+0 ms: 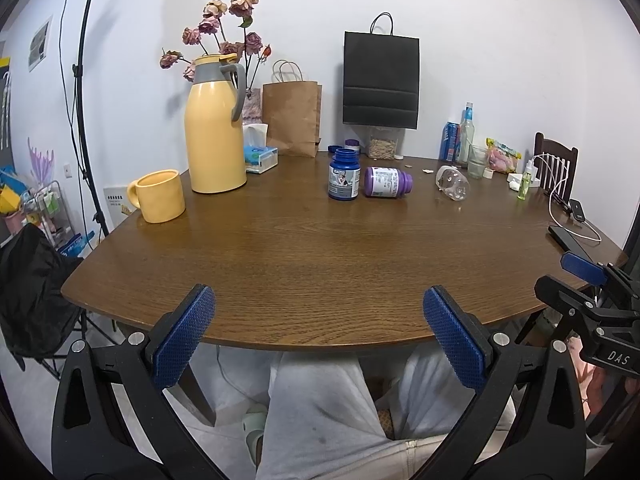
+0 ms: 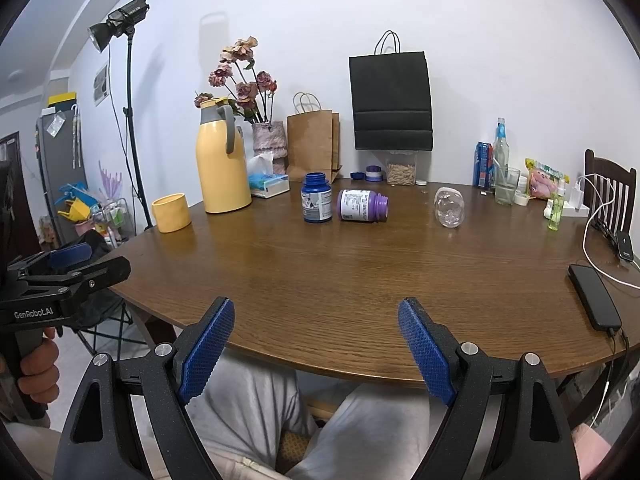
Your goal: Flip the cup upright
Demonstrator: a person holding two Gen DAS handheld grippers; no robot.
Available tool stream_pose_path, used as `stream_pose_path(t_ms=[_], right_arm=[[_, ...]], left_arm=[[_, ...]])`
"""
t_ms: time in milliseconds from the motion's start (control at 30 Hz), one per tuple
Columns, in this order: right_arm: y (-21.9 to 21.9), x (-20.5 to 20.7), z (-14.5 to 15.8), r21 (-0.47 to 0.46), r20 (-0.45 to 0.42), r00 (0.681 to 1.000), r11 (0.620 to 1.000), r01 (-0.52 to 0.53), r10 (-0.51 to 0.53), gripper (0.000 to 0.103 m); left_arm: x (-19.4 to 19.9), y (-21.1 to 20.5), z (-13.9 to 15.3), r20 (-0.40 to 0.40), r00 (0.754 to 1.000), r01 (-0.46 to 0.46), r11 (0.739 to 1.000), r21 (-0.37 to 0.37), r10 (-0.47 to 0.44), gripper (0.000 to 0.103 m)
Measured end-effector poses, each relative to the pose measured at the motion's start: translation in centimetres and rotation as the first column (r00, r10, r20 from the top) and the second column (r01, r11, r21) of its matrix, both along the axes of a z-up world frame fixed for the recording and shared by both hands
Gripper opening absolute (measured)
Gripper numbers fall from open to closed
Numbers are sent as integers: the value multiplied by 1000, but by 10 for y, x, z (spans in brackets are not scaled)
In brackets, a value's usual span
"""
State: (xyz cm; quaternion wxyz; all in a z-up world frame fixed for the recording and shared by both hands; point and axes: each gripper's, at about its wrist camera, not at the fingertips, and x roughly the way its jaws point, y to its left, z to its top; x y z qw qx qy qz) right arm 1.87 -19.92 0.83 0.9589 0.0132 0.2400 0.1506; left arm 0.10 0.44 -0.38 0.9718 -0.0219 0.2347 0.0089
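cup: the clear glass cup (image 2: pixel 450 208) is on its side on the brown wooden bench (image 2: pixel 360 280), well right of the purple pill bottle (image 2: pixel 362 205), mouth seemingly toward the camera, though it's hard to read through the glass

neighbours: the purple bottle is tipped over too, just right of the upright blue pill bottle (image 2: pixel 316 198); further right of the cup is a drinking glass (image 2: pixel 507 185) with a tall clear bottle (image 2: pixel 501 148) behind it

left gripper (image 1: pixel 320 332): fingers spread wide, holding nothing, at the near bench edge, far from the cup

right gripper (image 2: pixel 316 344): same deal, spread and empty, nearest the cup's side

risk 1: round and smooth, so I reckon a nudge sends it rolling toward the purple bottle

risk 2: glass is slippery; a pinch on the curved wall could squirt it out mid-flip

risk 3: swinging it up might clip that drinking glass
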Motion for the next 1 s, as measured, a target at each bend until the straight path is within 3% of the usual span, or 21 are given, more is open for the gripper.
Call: stream_pose_path(t_ms=[1000], right_arm=[[-1, -1, -3, -1, -6, 1000, 1000, 5, -5, 88]], left_arm=[[0, 0, -1, 0, 1000, 2, 1000, -1, -2, 103]])
